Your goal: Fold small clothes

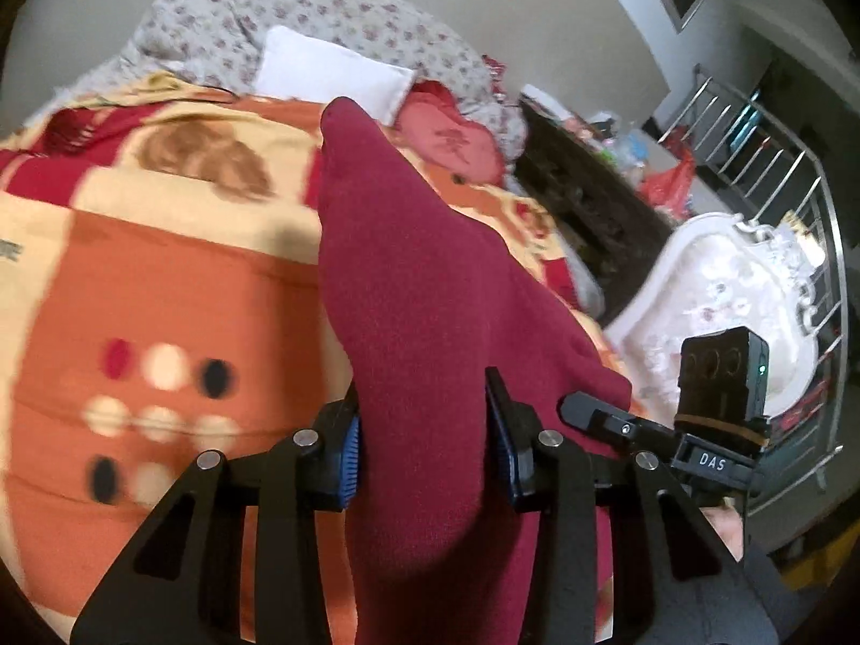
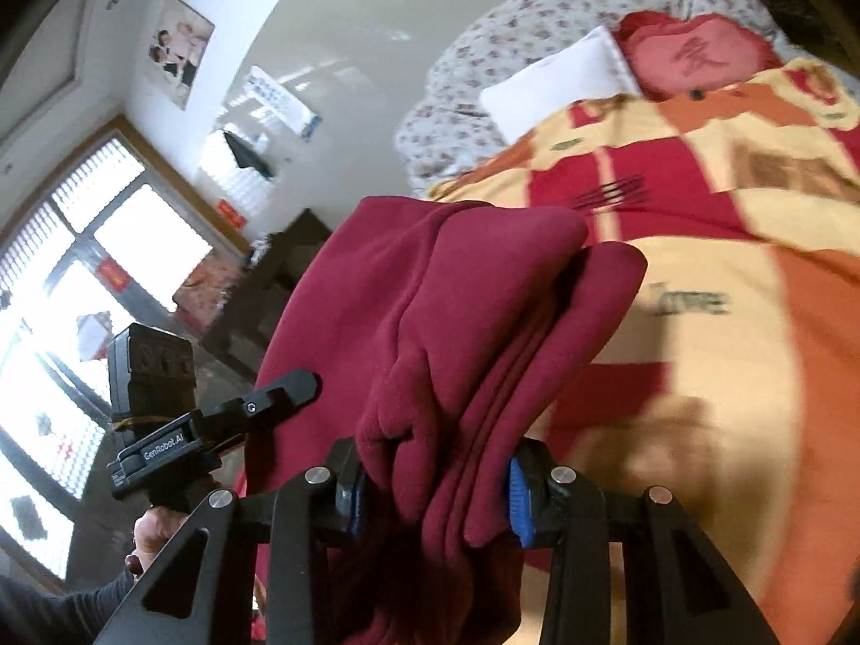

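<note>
- Your left gripper [image 1: 424, 451] clamps the dark red knit garment [image 1: 419, 279].
- Your right gripper [image 2: 435, 489] pinches its bunched folds above the orange-and-red patterned blanket [image 2: 752, 279].

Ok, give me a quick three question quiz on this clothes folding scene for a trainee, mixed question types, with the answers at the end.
1. True or false: both grippers are clamped on the same dark red garment.
2. Multiple choice: the bed cover under the garment is A plain white, B orange, cream and red patterned, C blue striped.
3. Short answer: what white item lies near the head of the bed?

Key:
1. True; the left gripper and right gripper each pinch bunched fabric.
2. B.
3. A white pillow.
</note>
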Motion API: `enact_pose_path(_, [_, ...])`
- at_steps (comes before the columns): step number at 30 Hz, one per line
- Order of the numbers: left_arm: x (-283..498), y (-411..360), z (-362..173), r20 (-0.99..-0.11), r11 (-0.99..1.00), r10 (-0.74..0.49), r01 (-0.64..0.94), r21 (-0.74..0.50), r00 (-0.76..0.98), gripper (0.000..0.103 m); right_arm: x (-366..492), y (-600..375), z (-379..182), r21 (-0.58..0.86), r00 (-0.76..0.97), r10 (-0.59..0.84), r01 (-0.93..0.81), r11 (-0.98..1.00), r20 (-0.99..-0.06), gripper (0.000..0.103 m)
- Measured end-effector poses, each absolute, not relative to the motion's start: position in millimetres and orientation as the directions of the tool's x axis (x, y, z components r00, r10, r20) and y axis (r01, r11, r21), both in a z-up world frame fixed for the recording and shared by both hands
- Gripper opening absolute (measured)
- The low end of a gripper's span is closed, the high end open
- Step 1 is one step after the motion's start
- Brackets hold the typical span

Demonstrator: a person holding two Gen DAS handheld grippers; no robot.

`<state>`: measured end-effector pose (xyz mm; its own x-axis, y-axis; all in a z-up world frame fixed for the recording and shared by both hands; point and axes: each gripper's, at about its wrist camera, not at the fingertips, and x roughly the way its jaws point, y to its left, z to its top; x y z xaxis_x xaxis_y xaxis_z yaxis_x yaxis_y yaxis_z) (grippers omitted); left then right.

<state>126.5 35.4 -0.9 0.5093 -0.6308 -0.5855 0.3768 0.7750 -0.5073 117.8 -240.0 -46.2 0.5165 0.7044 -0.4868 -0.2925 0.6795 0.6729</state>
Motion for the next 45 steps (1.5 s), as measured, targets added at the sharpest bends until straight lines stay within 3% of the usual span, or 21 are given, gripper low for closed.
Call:
enact_pose_path(4, [143.5,48.3,-47.1,-0.648,0.811,-0.585,0.33,-0.484,0.487,0.039,129.5,-217.5,-88.2,0.667,0.503,0.678,-0.24,0.705,-0.536,0.038])
enact_pose_path(7, [153.4,41.4,-85.9,-0.718,0.838,-0.546,0.282,-0.467,0.433,0.044,132.7,-215.0,-116.5,0.609,0.467,0.611,-0.177,0.773,-0.639,0.039])
enact_pose_path(12, [146.6,67.9,-75.8,-0.681,0.819,-0.57,0.26,-0.511,0.46,0.045,121.6,-225.2,-94.4,0.595,0.442,0.612,-0.196,0.78,-0.656,0.042])
enact_pose_path(16, [127.3,89.7,-40.8,-0.601,0.786,-0.611,0.31,-0.534,0.515,0.045,96.9,-218.7,-54.4,0.443,0.475,0.544,-0.315,0.839,-0.692,0.042])
enact_pose_path(19, [114.0,81.9,-22.8,-0.565,0.773,-0.633,0.393,-0.499,0.529,0.045,71.2,-188.3,-22.4,0.26,0.505,0.526,-0.505,0.823,-0.685,0.042])
enact_pose_path(23, [133.1,59.7,-28.9,-0.602,0.804,-0.594,0.396,-0.444,0.533,0.044,69.5,-138.8,-26.6,0.105,0.462,0.496,-0.645,0.757,-0.735,0.04])
enact_pose_path(27, [161.2,51.1,-65.5,-0.655,0.814,-0.58,0.324,-0.482,0.484,0.044,85.1,-121.0,-67.5,-0.039,0.454,0.37,-0.672,0.74,-0.81,0.04])
enact_pose_path(30, [161.6,39.2,-87.8,-0.689,0.822,-0.569,0.336,-0.46,0.448,0.044,84.4,-127.3,-100.0,-0.078,0.458,0.353,-0.692,0.717,-0.816,0.04])
enact_pose_path(34, [152.4,20.7,-102.7,-0.693,0.858,-0.505,0.389,-0.337,0.515,0.044,79.2,-139.1,-114.1,-0.074,0.497,0.389,-0.683,0.726,-0.775,0.041])
enact_pose_path(36, [154.0,19.5,-101.2,-0.698,0.862,-0.499,0.378,-0.338,0.514,0.044,79.1,-143.3,-114.2,-0.056,0.492,0.397,-0.679,0.732,-0.775,0.041])
enact_pose_path(39, [158.8,25.3,-82.4,-0.714,0.861,-0.504,0.351,-0.368,0.486,0.044,77.5,-137.1,-104.9,-0.061,0.487,0.383,-0.677,0.734,-0.785,0.041])
enact_pose_path(41, [156.3,35.2,-55.3,-0.68,0.859,-0.509,0.353,-0.37,0.527,0.044,75.1,-138.1,-86.6,-0.004,0.445,0.404,-0.676,0.737,-0.8,0.04])
enact_pose_path(45, [180.7,41.4,-15.0,-0.619,0.853,-0.521,0.363,-0.374,0.588,0.044,91.7,-147.1,-39.1,0.013,0.516,0.45,-0.647,0.762,-0.729,0.04])
